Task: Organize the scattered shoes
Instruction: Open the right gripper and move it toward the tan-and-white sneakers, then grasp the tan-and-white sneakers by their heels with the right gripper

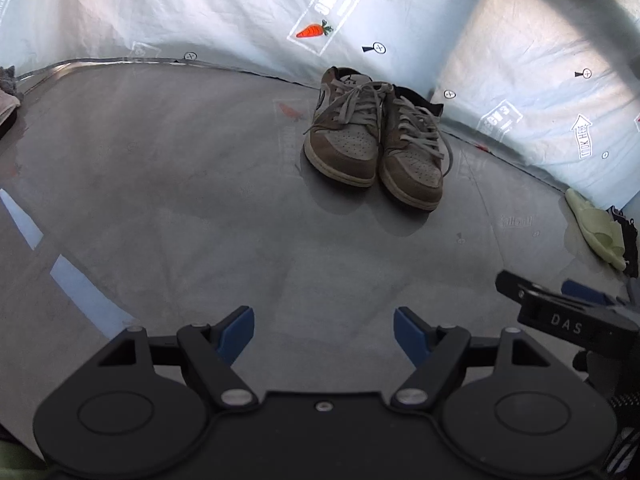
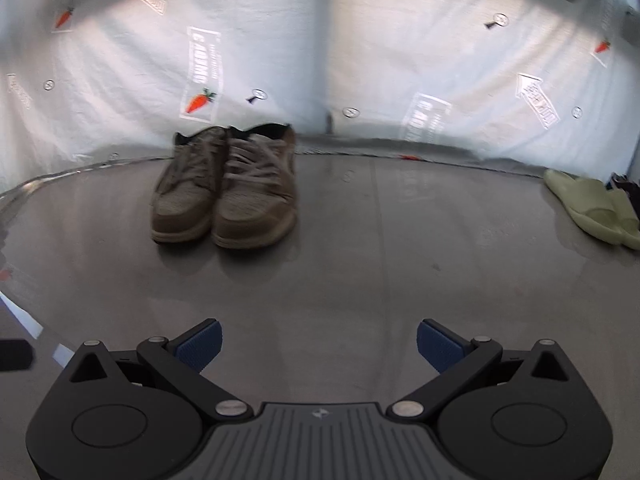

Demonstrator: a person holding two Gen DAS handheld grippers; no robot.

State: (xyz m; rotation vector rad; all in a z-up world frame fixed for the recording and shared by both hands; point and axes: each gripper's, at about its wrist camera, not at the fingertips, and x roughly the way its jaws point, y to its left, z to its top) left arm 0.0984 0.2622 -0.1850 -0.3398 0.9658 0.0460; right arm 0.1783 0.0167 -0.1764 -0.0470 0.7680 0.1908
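Observation:
A pair of tan and grey sneakers (image 1: 374, 144) stands side by side on the glossy grey floor, toes toward me, close to the white sheet at the back. The right wrist view shows the same pair (image 2: 226, 190) at left of centre. My left gripper (image 1: 324, 334) hangs open over bare floor, well short of the sneakers, nothing between its blue pads. My right gripper (image 2: 318, 346) is open too, with only floor between its fingers; its black body (image 1: 568, 312) shows at the right edge of the left wrist view. Pale green slides (image 2: 592, 208) lie at the far right.
A white printed sheet (image 1: 224, 12) with carrot pictures walls the floor at the back and right. The pale green slides (image 1: 598, 232) lie against it beside something dark. A grey and pale item (image 1: 8, 96) sits at the far left edge. Glossy floor (image 2: 360, 272) stretches between grippers and shoes.

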